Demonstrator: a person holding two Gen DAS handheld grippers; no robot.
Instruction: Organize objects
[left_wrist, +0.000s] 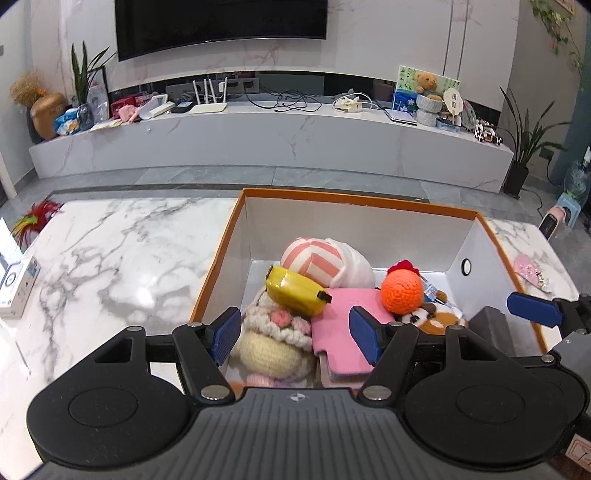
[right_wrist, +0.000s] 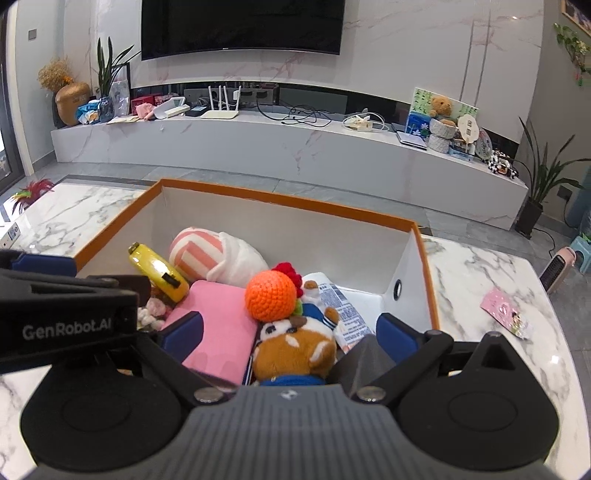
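An orange-rimmed white box (left_wrist: 218, 258) on the marble table holds several toys. A pink-striped plush (left_wrist: 317, 262), a yellow toy (left_wrist: 295, 291) and an orange crochet ball (left_wrist: 402, 291) lie in it. A pink pouch (left_wrist: 340, 321) and a cream crochet doll (left_wrist: 269, 347) lie nearest. My left gripper (left_wrist: 295, 332) hovers open above the doll and the pouch, pads clear of both. My right gripper (right_wrist: 290, 336) stands wide open over a brown plush (right_wrist: 295, 354) and the pink pouch (right_wrist: 218, 325), gripping nothing. A grey block (right_wrist: 364, 356) lies by its right finger.
The marble table (left_wrist: 110, 251) extends left of the box, with a small white carton (left_wrist: 16, 288) and coloured feathers (left_wrist: 35, 218) at its left edge. A pink card (right_wrist: 506, 312) lies right of the box. Beyond are the floor and a long TV bench.
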